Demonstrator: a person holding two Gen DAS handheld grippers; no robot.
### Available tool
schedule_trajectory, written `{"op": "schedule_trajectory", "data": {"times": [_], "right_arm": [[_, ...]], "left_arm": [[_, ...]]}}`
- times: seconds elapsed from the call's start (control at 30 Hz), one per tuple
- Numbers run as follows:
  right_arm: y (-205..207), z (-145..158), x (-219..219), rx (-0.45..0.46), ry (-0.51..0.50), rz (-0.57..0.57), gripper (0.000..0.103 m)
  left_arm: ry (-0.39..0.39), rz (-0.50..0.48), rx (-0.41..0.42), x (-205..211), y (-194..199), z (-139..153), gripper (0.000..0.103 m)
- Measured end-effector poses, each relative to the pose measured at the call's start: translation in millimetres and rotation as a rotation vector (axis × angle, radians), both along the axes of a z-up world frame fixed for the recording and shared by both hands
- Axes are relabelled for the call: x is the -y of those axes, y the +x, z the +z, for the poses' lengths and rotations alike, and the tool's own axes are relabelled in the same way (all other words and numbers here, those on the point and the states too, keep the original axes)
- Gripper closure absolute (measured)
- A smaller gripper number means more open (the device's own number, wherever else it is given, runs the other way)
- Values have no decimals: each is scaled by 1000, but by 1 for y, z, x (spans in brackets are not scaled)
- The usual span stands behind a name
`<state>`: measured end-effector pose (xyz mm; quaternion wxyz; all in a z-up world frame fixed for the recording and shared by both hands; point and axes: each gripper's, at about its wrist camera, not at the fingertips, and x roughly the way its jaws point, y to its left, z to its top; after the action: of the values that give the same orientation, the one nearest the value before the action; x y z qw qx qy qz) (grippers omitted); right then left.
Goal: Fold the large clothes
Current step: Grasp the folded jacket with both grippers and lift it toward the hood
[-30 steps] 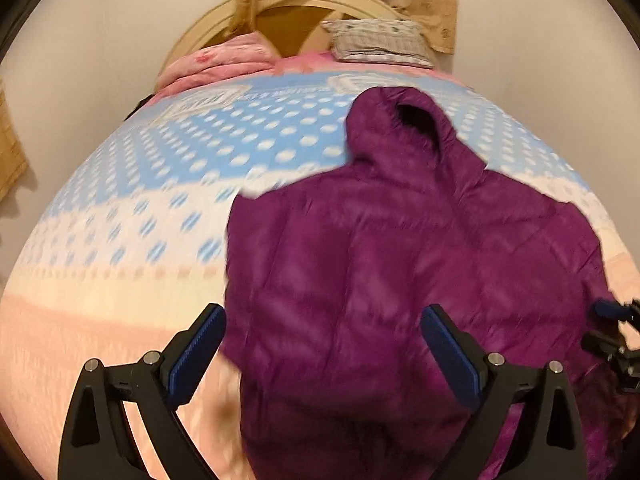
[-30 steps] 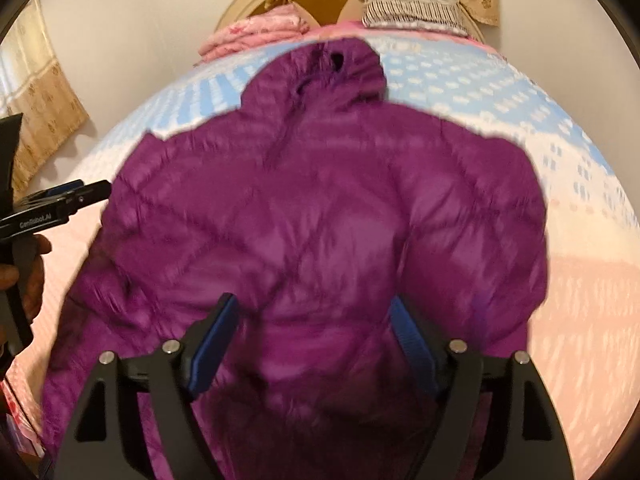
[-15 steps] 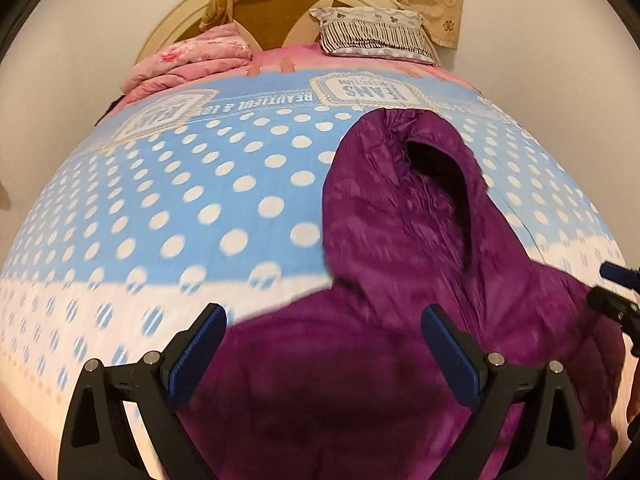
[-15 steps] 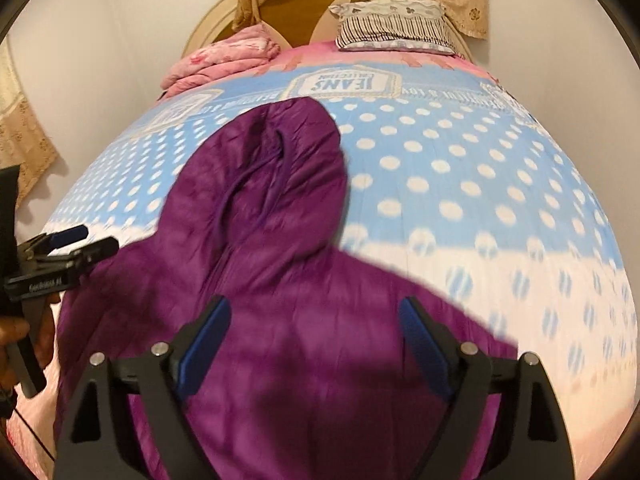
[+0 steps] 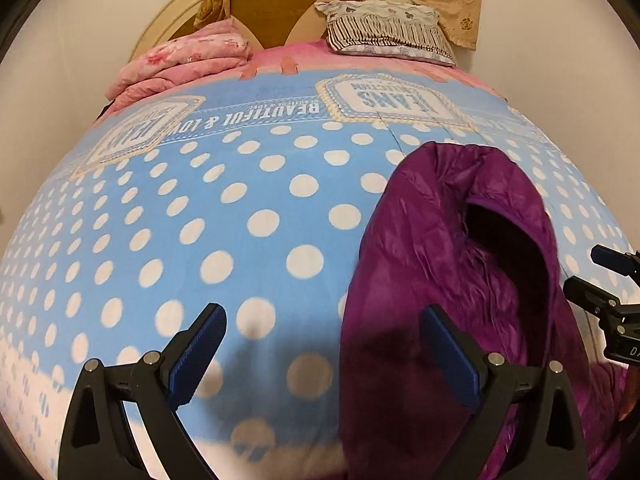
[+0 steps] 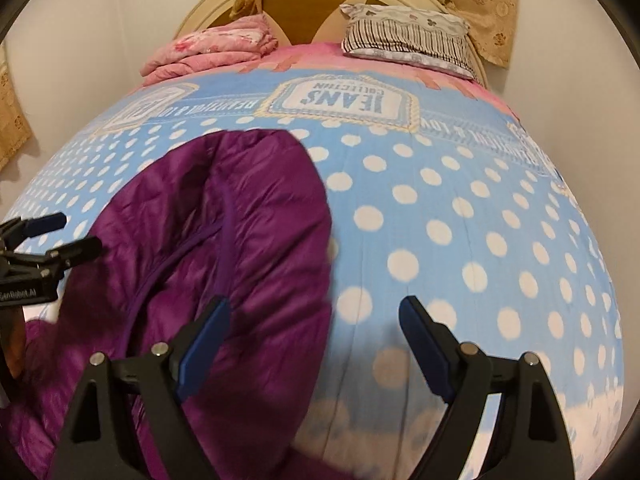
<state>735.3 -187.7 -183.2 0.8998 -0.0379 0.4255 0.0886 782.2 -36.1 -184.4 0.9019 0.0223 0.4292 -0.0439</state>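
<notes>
- The jaws of the left gripper stand wide apart, with nothing clamped; under them is mostly the blue bedcover with white dots, and its right finger hangs over the edge of the jacket.
- The jaws of the right gripper are also wide apart and empty; they have just been opening a little. Its left finger is over the jacket, its right finger over the bedcover.
- The shiny purple quilted hooded jacket lies on the bed between the two grippers: at about 3 o'clock in the left wrist view, at about 9 o'clock in the right one.
- Its long axis runs from 6 to 12 o'clock, and the hood points to 12, toward the striped pillow and the folded pink blanket.
- Risk, in my judgement: the slippery, puffy fabric can slide out of a pinch, so a fold may spring open.
- Both grippers are near the hood, not the sleeves; if only the hood is taken, the body may drag and bunch.
</notes>
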Motion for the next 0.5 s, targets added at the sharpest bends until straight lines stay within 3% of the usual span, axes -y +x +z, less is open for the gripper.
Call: {"op": "schedule_trajectory", "data": {"times": [0.2, 0.27, 0.3, 0.33, 0.37, 0.4, 0.5], "right_arm": [[24, -16, -4, -31, 41, -13, 15], [30, -26, -4, -65, 32, -24, 23], [32, -33, -5, -97, 40, -18, 41], [33, -36, -6, -118, 45, -1, 66], [30, -35, -8, -110, 30, 8, 79], [24, -31, -10, -76, 19, 22, 88], [7, -20, -11, -8, -34, 49, 92]], "left_arm": [[-2, -2, 6, 16, 15, -14, 5], [-9, -28, 14, 22, 15, -19, 32], [-22, -72, -5, 27, 16, -24, 73], [-23, -107, -41, 32, 17, -30, 89], [-2, -118, -39, 35, 14, -31, 90], [39, -137, 17, 39, 6, -27, 98], [73, -170, 104, 43, -9, -10, 100]]}}
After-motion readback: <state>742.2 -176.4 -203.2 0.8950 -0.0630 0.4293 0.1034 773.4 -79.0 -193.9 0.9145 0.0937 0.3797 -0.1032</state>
